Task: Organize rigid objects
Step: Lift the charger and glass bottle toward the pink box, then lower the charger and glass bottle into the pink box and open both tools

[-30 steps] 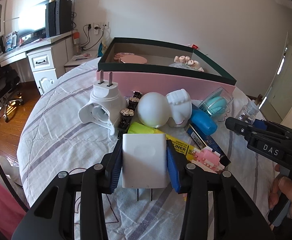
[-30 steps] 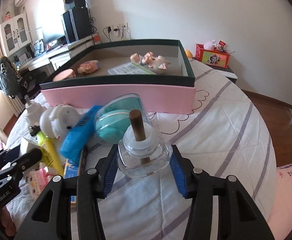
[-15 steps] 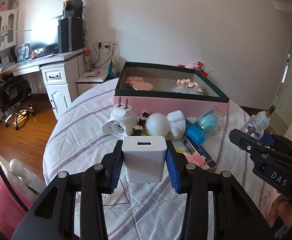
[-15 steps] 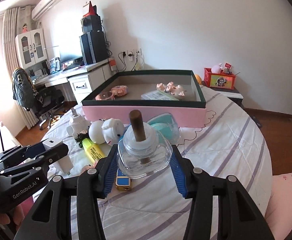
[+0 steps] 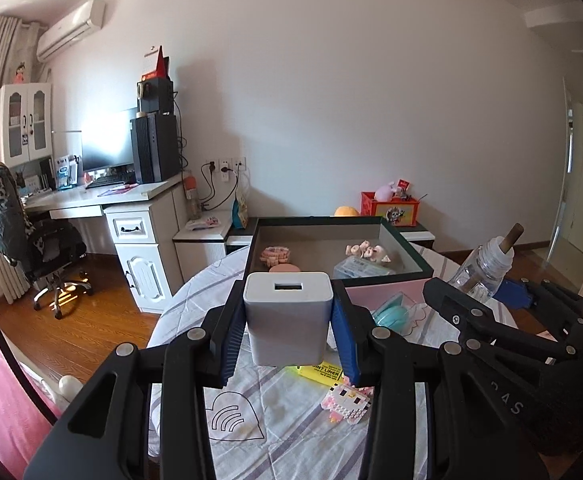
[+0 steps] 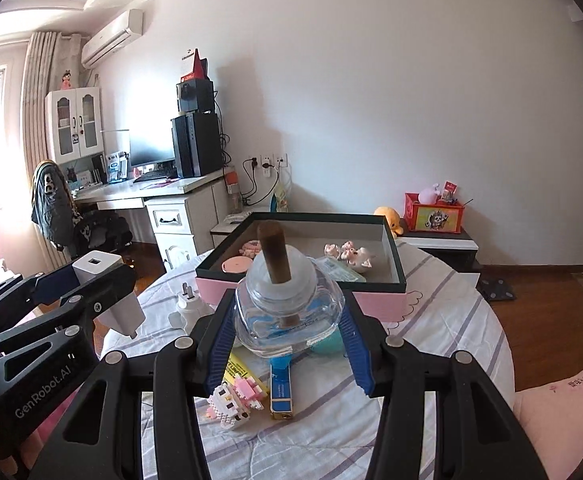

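Observation:
My left gripper (image 5: 287,340) is shut on a white USB charger block (image 5: 288,320), held high above the table; it also shows in the right wrist view (image 6: 109,292). My right gripper (image 6: 289,332) is shut on a clear glass bottle with a brown wick (image 6: 287,304), also lifted; the bottle shows at the right of the left wrist view (image 5: 487,268). Beyond both stands a pink box with a dark green rim (image 5: 423,268) (image 6: 395,256) holding several small items.
On the striped tablecloth lie a pink-white brick figure (image 6: 235,396), a yellow highlighter (image 5: 323,372), a blue lighter box (image 6: 281,388), a teal case (image 5: 391,314) and a white plug adapter (image 6: 189,304). A desk and chair stand at the left.
Both grippers have risen well above the table with the charger and the bottle still held. The pile of objects now lies far below.

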Tool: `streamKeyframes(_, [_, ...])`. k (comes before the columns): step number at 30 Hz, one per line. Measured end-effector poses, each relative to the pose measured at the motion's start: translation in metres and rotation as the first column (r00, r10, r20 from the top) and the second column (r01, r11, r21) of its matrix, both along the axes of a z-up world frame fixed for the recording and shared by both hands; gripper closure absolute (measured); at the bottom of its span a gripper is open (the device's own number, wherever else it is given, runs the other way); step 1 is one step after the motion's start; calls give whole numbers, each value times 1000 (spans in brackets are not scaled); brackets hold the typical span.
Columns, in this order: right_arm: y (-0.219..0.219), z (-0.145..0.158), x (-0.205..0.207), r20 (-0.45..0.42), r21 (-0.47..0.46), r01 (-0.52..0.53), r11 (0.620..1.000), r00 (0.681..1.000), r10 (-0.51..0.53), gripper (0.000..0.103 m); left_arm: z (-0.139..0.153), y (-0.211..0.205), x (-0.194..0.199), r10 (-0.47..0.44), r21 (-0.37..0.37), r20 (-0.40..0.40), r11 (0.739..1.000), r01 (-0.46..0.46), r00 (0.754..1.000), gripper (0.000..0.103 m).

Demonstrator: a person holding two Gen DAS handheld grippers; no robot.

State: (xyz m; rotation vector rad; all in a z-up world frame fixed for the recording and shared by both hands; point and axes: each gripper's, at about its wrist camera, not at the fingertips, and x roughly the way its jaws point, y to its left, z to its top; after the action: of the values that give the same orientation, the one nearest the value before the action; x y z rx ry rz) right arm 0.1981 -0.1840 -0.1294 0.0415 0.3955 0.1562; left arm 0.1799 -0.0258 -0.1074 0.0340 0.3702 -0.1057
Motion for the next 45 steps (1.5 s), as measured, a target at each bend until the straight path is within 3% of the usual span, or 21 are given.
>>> streamKeyframes(15, [-1,17,-1,37,-8,-4,1000,999,4,52,11,-2,3,8,27,20,1000,-9,1000,62])
streamKeyframes(20, [-3,20,18,45,-34,4,999,999,-2,52,17,-4,33,-1,48,26,999,0,1000,62])
streamKeyframes(25, [-10,25,61,35,-66,14,998,999,-11,52,27,-6,89,-3,82,19,997,2,1000,62])
streamKeyframes(30, [-13,24,123,-5,-104,1,995,1000,-2,52,20,-12,165,-45,66,-77,997,50,996,62])
streamKeyframes(35, [-5,0,189,-124,-130,-48,990,992,32,52,-4,-29,229,-87,75,-195,992,103,977,62])
streamKeyframes(39, [-4,-27,226,-228,-112,-94,989,971,67,52,-32,-27,264,-90,50,-282,993,108,955,62])
streamKeyframes(45, [-1,-54,254,-318,-111,-127,986,944,86,52,-56,-24,286,-66,55,-334,995,89,940,62])
